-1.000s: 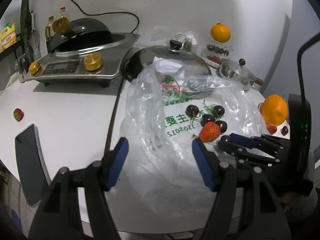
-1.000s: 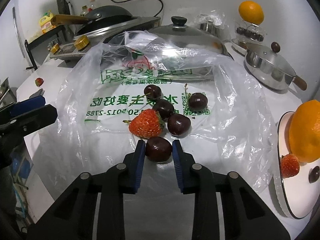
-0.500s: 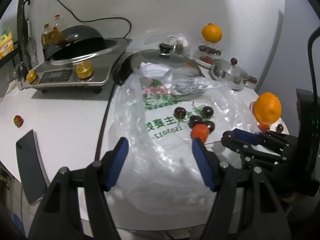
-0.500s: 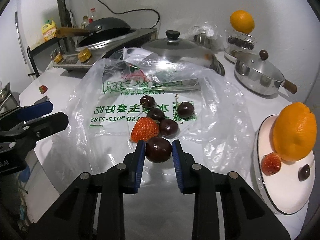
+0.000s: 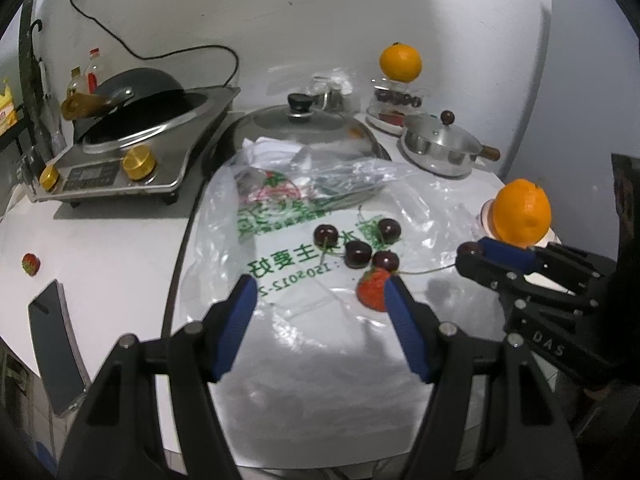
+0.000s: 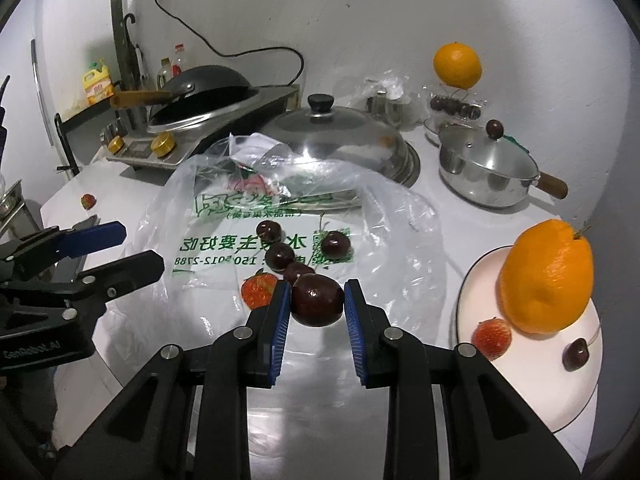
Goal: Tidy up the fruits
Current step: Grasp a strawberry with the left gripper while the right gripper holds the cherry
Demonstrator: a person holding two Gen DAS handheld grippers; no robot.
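Note:
My right gripper is shut on a dark cherry and holds it above the clear plastic bag; it also shows in the left wrist view with the cherry at its tips. Several cherries and a strawberry lie on the bag. A white plate at the right holds an orange, a strawberry and a cherry. My left gripper is open and empty above the bag's near part.
A loose strawberry and a phone lie at the left. A stove with a wok, a glass pan lid, a steel pot and an orange on a stand are at the back.
My right gripper has lifted the cherry off the bag and risen. Both grippers have pulled up and back, so the fruits look smaller. The left gripper stays open.

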